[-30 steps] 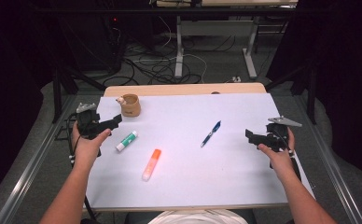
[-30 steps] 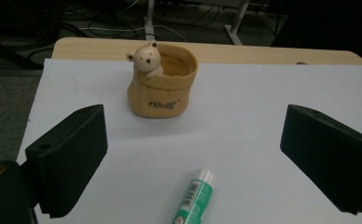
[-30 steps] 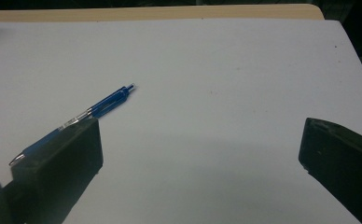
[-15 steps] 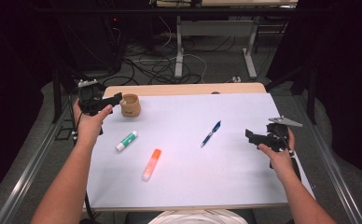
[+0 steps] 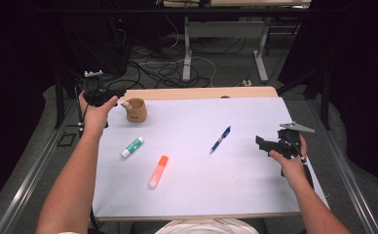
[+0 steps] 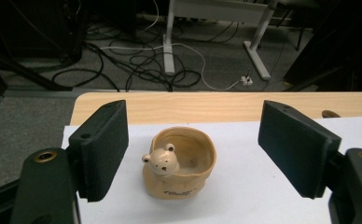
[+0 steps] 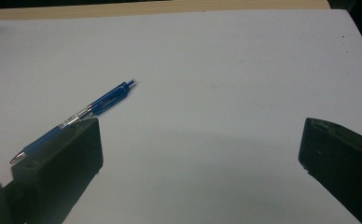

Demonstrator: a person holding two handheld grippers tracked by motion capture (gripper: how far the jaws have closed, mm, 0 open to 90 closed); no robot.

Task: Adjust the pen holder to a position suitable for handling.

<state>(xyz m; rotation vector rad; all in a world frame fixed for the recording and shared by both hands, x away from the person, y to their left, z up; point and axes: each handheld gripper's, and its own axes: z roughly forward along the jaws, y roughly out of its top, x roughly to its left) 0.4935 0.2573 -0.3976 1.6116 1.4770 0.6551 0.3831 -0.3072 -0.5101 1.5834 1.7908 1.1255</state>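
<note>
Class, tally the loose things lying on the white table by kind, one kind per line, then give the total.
Cup: 1
Pen: 1
Green glue stick: 1
Orange marker: 1
Total: 4

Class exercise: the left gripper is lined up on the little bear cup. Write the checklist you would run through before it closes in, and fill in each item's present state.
1. Bear cup lies between the left gripper jaws' line of sight: ok, it sits centred ahead of them.
2. Jaws wide enough for the cup: ok; they have just been closing, yet nothing is between the pads and both stand clear of the cup.
3. Cup upright on the white sheet: ok.
4. Cup empty inside: cannot tell, part of the bottom is hidden.
5. Right gripper out of the way: ok, open, at the far side by the blue pen.
6. Green-capped glue stick and orange marker clear of the cup: ok.
</note>
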